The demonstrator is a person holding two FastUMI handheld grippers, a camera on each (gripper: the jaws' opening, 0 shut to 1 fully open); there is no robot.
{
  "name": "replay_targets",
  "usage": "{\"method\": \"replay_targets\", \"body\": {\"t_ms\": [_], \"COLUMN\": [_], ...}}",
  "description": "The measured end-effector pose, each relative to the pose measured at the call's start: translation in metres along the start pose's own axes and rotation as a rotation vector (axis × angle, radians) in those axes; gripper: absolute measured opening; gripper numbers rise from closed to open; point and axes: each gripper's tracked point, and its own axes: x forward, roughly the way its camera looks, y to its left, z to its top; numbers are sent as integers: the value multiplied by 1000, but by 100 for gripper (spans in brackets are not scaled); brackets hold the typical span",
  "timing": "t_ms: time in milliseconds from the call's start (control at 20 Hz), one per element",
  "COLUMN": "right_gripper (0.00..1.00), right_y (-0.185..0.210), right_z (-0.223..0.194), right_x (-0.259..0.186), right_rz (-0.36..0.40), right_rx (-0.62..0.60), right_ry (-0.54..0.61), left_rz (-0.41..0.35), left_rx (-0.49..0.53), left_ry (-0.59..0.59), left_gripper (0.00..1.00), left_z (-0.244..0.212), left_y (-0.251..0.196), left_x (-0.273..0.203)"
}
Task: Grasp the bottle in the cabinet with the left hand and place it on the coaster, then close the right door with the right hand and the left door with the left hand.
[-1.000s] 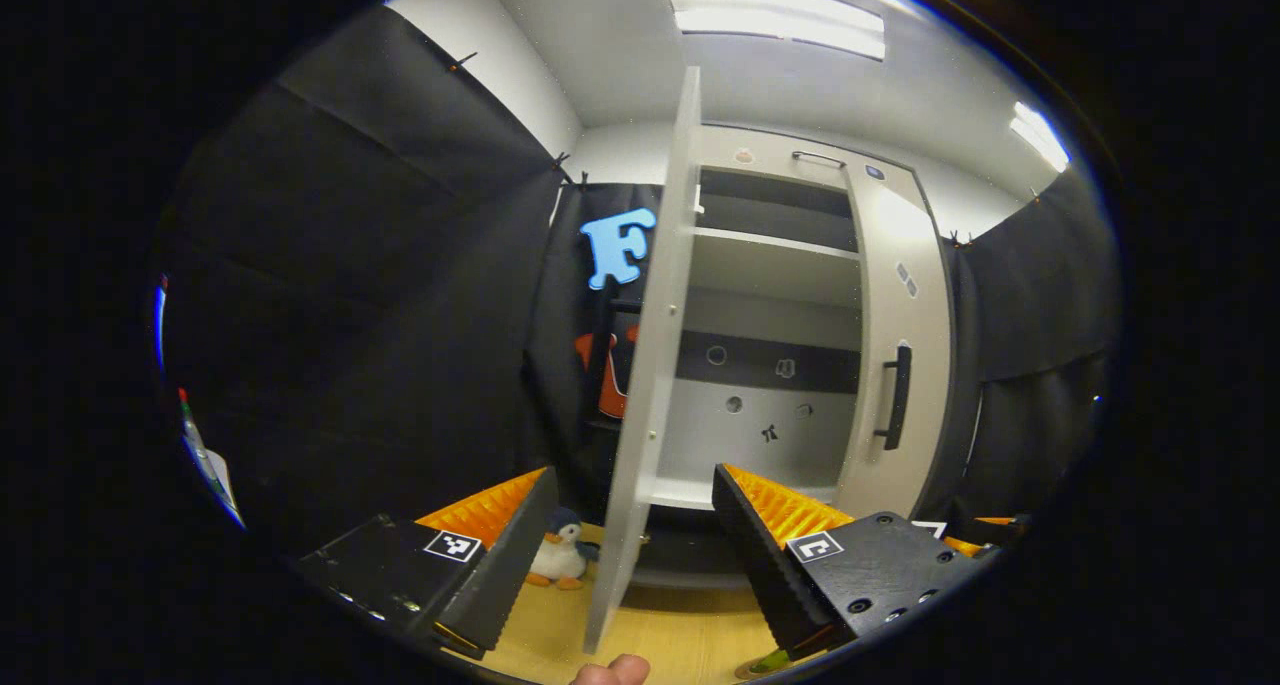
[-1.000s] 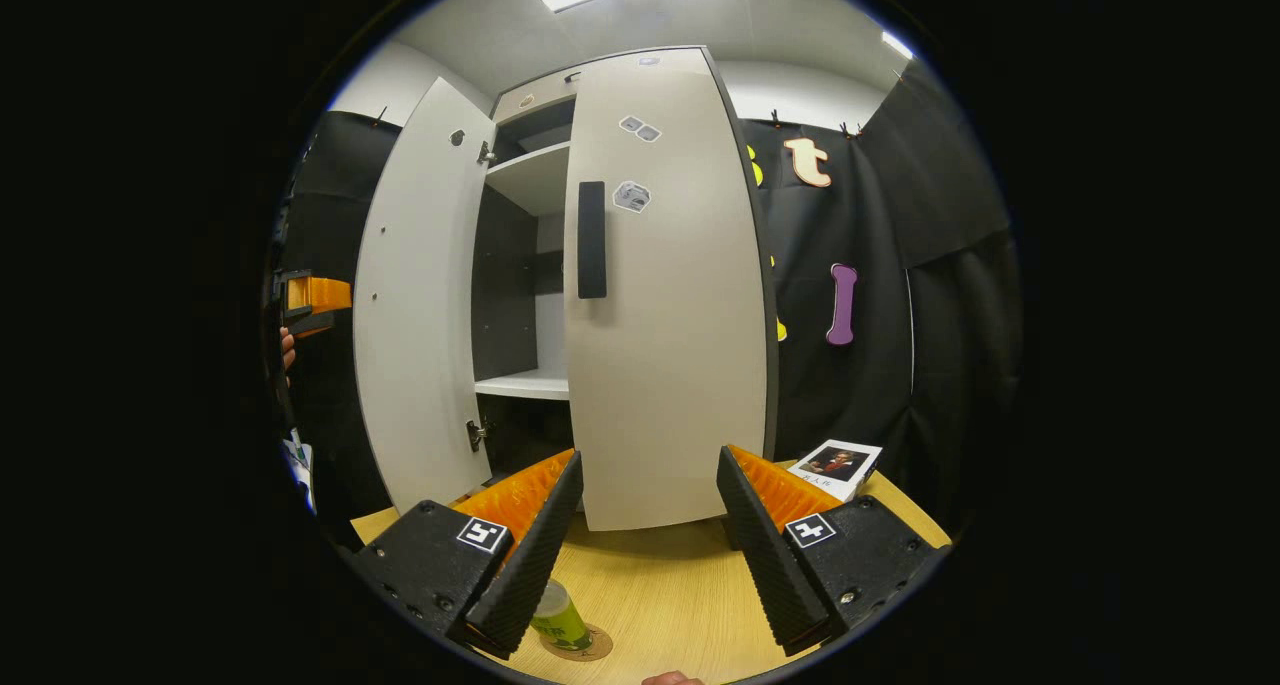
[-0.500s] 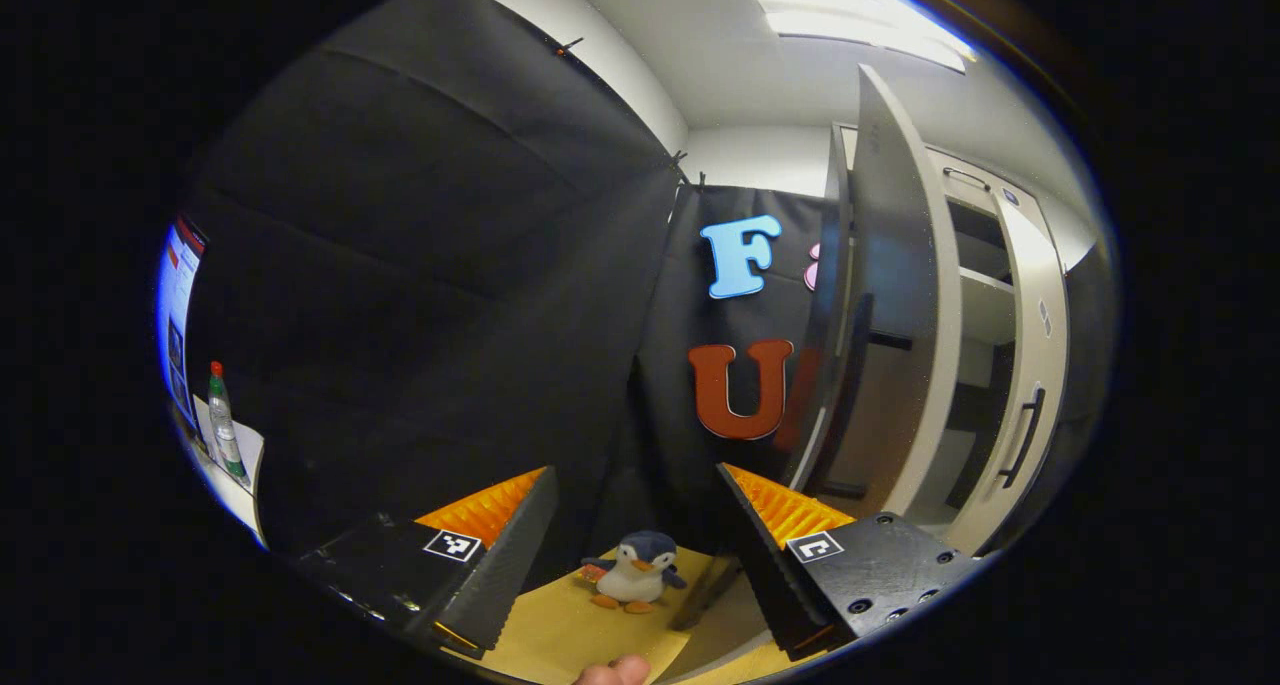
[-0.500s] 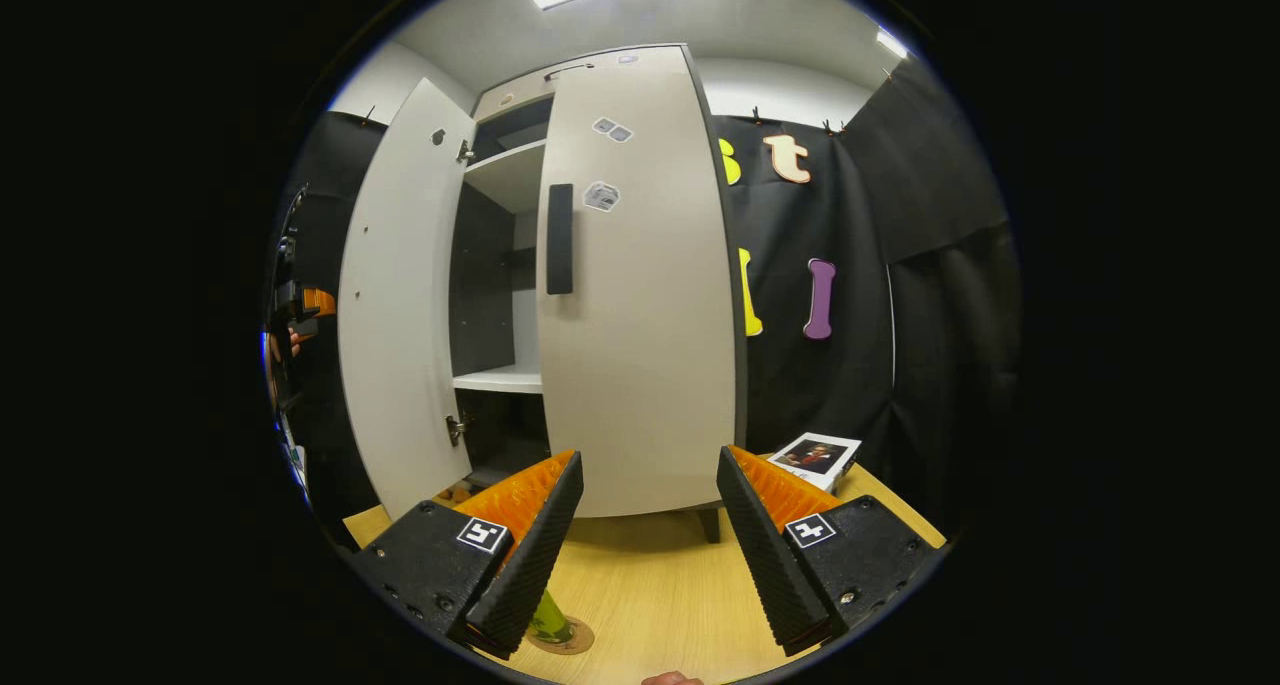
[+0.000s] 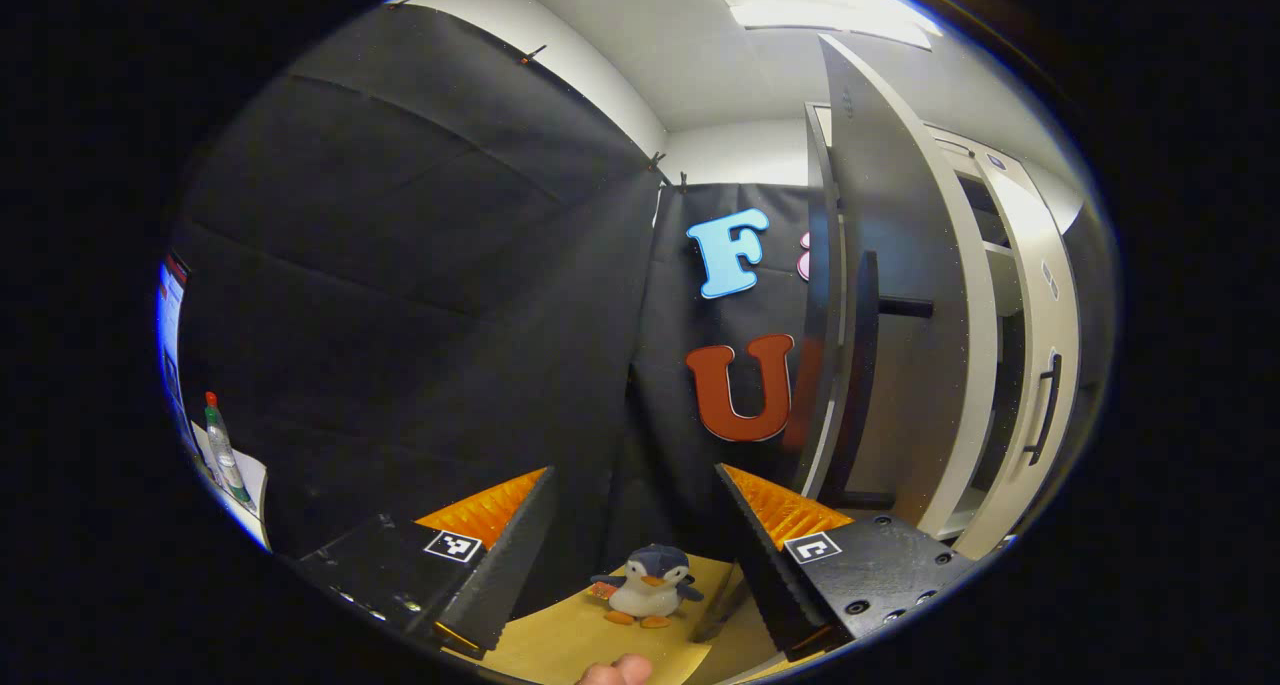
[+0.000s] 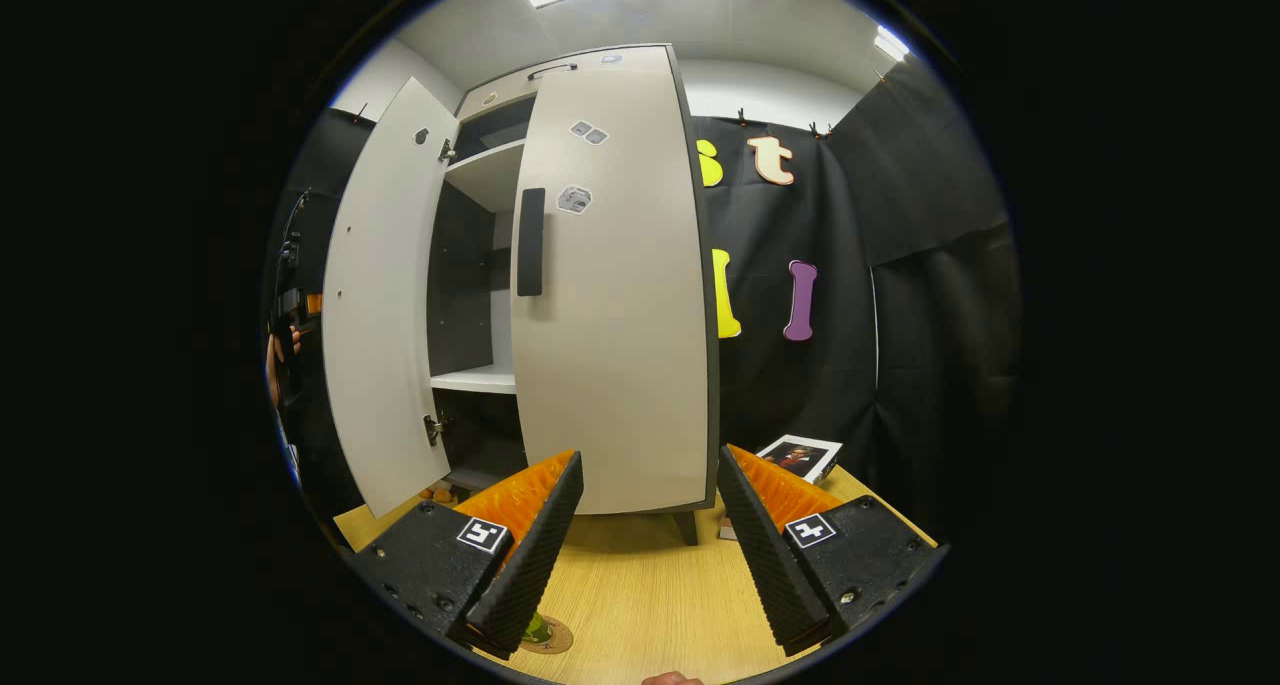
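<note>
The bottle (image 6: 536, 627) stands on the coaster (image 6: 549, 636) on the table (image 6: 640, 595), at seven o'clock in my right gripper view, partly hidden by a finger. My right gripper (image 6: 645, 545) is wide open and holds nothing, facing the cabinet: the right door (image 6: 615, 295) is shut, the left door (image 6: 372, 305) at ten o'clock is open. My left gripper (image 5: 630, 555) is wide open and empty too, seeing that left door (image 5: 880, 295) from its outer side at two o'clock, with a penguin toy (image 5: 645, 585) at six o'clock between its fingers.
</note>
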Motion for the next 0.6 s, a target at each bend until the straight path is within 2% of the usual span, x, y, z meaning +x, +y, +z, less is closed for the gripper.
{"method": "replay_targets", "body": {"t_ms": [150, 300, 550, 600], "right_gripper": [83, 83, 83, 83], "right_y": [1, 4, 4, 3], "right_z": [-2, -1, -1, 0], "right_x": [2, 4, 3, 1], "right_rz": [6, 14, 15, 13], "right_rx": [5, 6, -6, -5], "right_ry": [11, 10, 8, 7], "left_rz": [-25, -51, -138, -158], "left_rx": [-52, -40, -45, -51], "left_ry": [28, 26, 40, 47], "left_gripper": [94, 93, 93, 99], "left_z": [-5, -5, -11, -13], "left_y": [-8, -23, -65, -73], "left_x": [-1, -9, -21, -24]}}
